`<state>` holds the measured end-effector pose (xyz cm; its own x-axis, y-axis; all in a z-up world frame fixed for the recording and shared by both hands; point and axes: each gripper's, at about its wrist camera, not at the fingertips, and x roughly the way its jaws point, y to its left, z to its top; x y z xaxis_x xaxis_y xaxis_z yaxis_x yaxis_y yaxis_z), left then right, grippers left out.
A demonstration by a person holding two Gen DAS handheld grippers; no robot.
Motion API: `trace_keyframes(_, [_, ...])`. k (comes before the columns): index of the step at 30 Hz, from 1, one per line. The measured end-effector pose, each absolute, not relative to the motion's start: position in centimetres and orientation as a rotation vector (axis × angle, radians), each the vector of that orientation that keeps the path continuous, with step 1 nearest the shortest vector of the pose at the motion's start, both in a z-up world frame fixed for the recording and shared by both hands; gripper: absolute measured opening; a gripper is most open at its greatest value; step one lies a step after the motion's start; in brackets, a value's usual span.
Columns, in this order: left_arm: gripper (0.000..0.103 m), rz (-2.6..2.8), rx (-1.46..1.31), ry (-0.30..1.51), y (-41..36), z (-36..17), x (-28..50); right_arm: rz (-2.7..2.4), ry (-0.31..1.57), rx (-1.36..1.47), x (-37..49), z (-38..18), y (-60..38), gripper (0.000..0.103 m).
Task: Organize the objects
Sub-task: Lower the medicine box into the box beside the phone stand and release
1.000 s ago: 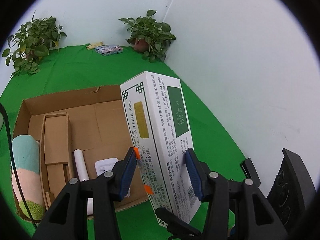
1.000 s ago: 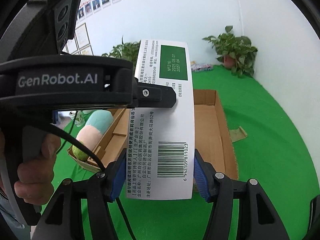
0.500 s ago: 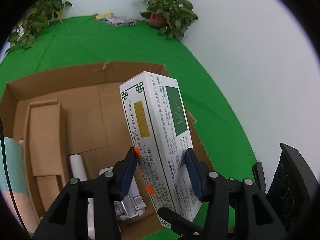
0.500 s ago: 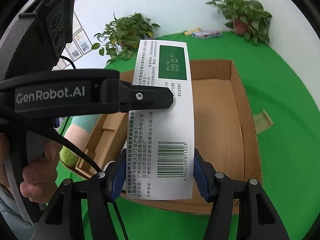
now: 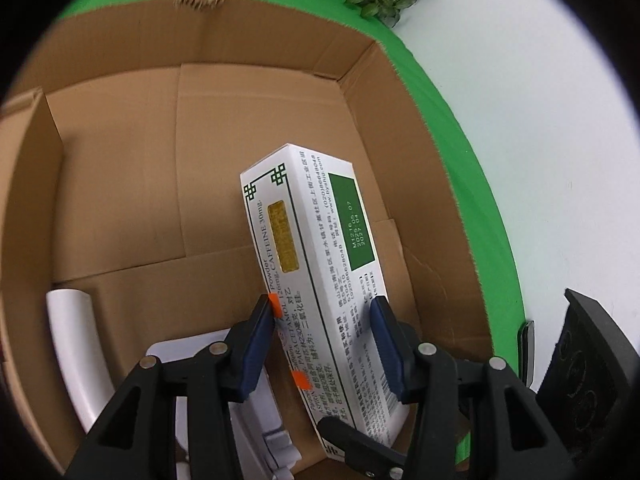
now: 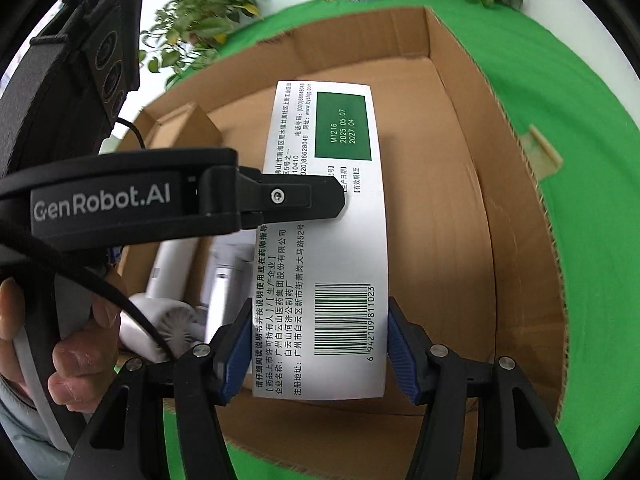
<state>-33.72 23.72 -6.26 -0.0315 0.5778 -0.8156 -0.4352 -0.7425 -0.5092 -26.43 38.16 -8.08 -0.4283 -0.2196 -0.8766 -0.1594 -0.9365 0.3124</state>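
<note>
White medicine box (image 5: pixel 320 280) clamped between both grippers' fingers (image 5: pixel 384 340).

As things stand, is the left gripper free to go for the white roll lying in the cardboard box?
Probably not yet. The left gripper is shut on the medicine box, as is the right gripper. The white roll lies unobstructed beside it in the cardboard box.
</note>
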Motion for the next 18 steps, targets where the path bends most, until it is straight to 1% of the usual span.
trace_keyframes(2, [0.052, 1.844, -1.536, -0.173, 23.7, -6.5, -33.9, -2.588, -0.554, 1.667, -26.4, -8.2, 38.2, 0.057])
trace_keyframes(4, [0.055, 1.854, -1.54, -0.155, 23.6, -6.4, -33.9, -2.608, -0.555, 1.668, -26.4, -8.3, 38.1, 0.057])
trace_keyframes(6, [0.055, 1.859, -1.564, -0.138, 23.3, -6.0, -33.9, -2.625, -0.535, 1.68, -26.4, -8.3, 37.7, 0.057])
trace_keyframes(7, [0.054, 1.871, -1.573, -0.129, 22.9, -5.6, -33.8, -2.638, -0.516, 1.687, -26.3, -8.3, 37.4, 0.057])
trace_keyframes(9, [0.053, 1.928, -1.556, -0.118, 21.3, -4.0, -33.5, -2.659, -0.49, 1.707, -26.5, -8.2, 37.2, 0.057])
trace_keyframes(11, [0.053, 1.973, -1.505, -0.163, 19.2, -1.9, -32.9, -2.672, -0.47, 1.724, -26.6, -8.2, 36.9, 0.057])
trace_keyframes(13, [0.053, 2.064, -1.433, -0.163, 16.7, 0.6, -31.7, -2.676, -0.468, 1.746, -26.8, -8.2, 36.6, 0.058])
trace_keyframes(16, [0.053, 2.259, -1.267, -0.044, 12.7, 4.1, -28.6, -2.669, -0.451, 1.789, -27.1, -8.1, 35.7, 0.058])
trace_keyframes(18, [0.053, 2.369, -1.2, 0.03, 10.4, 4.9, -27.2, -2.657, -0.447, 1.823, -27.1, -8.2, 35.3, 0.061])
